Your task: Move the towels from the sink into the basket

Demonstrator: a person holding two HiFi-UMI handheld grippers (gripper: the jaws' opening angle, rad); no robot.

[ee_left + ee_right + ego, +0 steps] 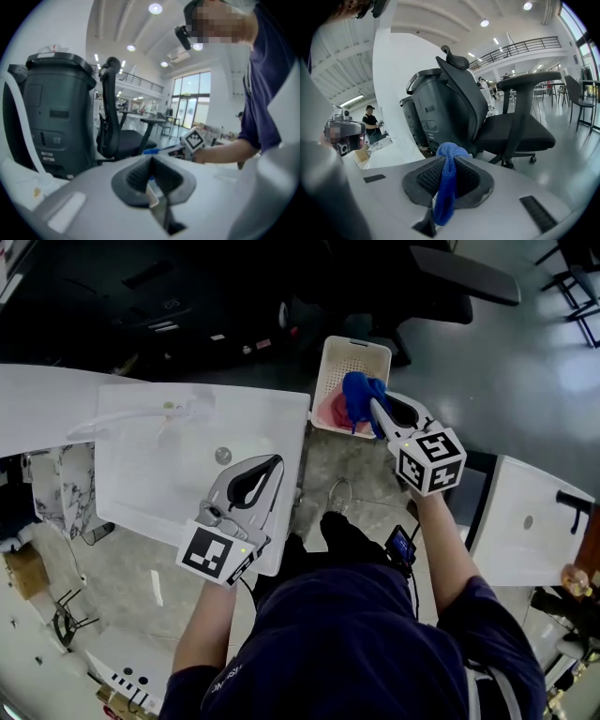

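Observation:
My right gripper is shut on a blue towel, which hangs over the white slatted basket on the floor beyond the sink's right end. In the right gripper view the blue towel runs up between the pads and bunches at the tips of the right gripper. A pink-red towel lies inside the basket. My left gripper hovers over the front right corner of the white sink, jaws together and nothing in them. The left gripper points towards the marker cube of the right one.
The sink has a white faucet and a drain. A black office chair stands beyond the basket, dark bins beside it. A second white basin is at the right. A person stands far off.

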